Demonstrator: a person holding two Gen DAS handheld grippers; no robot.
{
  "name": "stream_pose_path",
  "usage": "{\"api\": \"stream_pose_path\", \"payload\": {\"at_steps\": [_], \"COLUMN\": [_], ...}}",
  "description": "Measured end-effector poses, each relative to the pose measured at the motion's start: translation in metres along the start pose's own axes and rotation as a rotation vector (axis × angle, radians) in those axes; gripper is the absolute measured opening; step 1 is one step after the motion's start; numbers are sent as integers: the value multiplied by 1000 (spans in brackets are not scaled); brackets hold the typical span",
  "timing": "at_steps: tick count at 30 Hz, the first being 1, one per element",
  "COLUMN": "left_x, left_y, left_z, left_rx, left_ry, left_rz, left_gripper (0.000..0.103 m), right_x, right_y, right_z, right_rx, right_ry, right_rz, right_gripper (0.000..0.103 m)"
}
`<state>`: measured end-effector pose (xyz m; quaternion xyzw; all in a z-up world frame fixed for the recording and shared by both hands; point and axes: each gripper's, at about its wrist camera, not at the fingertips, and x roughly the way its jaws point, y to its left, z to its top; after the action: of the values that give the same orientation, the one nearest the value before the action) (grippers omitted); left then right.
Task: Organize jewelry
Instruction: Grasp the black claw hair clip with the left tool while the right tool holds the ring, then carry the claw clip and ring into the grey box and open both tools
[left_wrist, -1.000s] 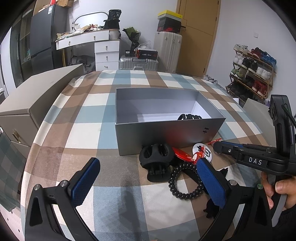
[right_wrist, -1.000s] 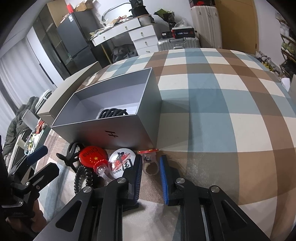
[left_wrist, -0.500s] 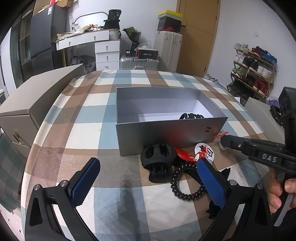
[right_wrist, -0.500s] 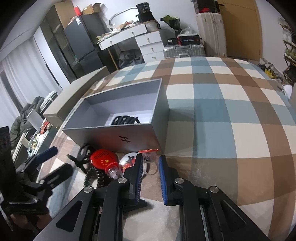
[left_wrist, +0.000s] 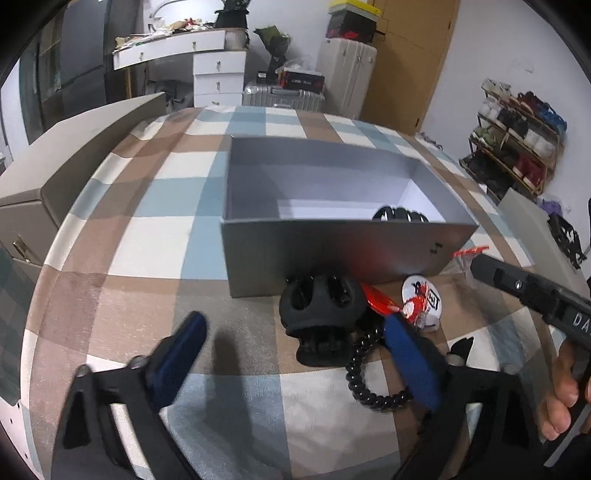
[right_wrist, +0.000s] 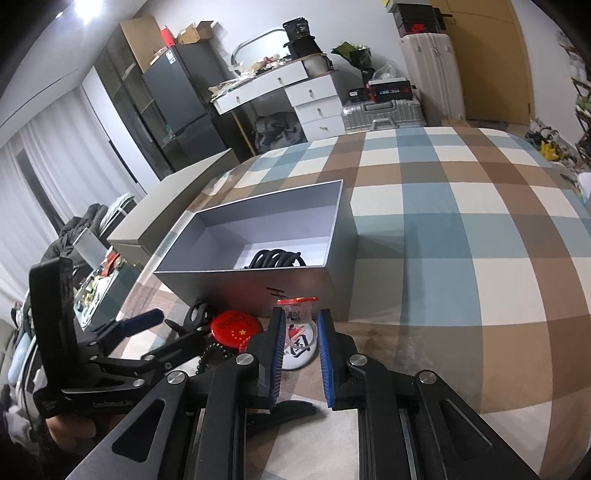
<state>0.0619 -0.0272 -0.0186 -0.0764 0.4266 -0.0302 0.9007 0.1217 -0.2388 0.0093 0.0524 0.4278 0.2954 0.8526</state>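
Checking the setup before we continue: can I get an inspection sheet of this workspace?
Surface: checked cloth over the table.
Job's things: open grey box holding a black coil; claw clip, coiled hair tie, red badge and white badge lie before it.
Clutter: beige box at the table's edge.
Grippers: left gripper open around the claw clip, jaws just been closing; right gripper shut on small clear bag.
Cables: nothing seen.
Surroundings: shoe rack, suitcases, drawers.

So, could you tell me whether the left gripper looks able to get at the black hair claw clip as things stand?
Probably yes. The left gripper has wide jaws, just been closing, and the black hair claw clip lies between them with nothing on top; only the beaded bracelet crowds one side.
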Motion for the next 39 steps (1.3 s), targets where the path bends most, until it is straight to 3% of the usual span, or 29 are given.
{"api": "stream_pose_path", "payload": {"at_steps": [2, 4, 7, 23, 39], "left_x": [0, 0, -3, -32, -45], "left_y": [1, 1, -2, 1, -4], "left_z": [-1, -1, -2, -5, 18], "left_rx": [-13, -26, -19, 5, 83], "left_ry": [2, 4, 4, -98, -249], "left_rz": [-16, -51, -100, -53, -38], "left_gripper": [77, 58, 41, 41, 41], "right_x": [0, -1, -2, -4, -21], "right_y": [-1, -1, -1, 7, 19], "right_z": [0, 0, 0, 1, 4], "right_rx": [3, 2, 5, -13, -41], "right_ry": [-3, -7, -8, -23, -138], "right_rz": [5, 5, 6, 20, 109], "right_gripper": [16, 16, 16, 16, 16]}}
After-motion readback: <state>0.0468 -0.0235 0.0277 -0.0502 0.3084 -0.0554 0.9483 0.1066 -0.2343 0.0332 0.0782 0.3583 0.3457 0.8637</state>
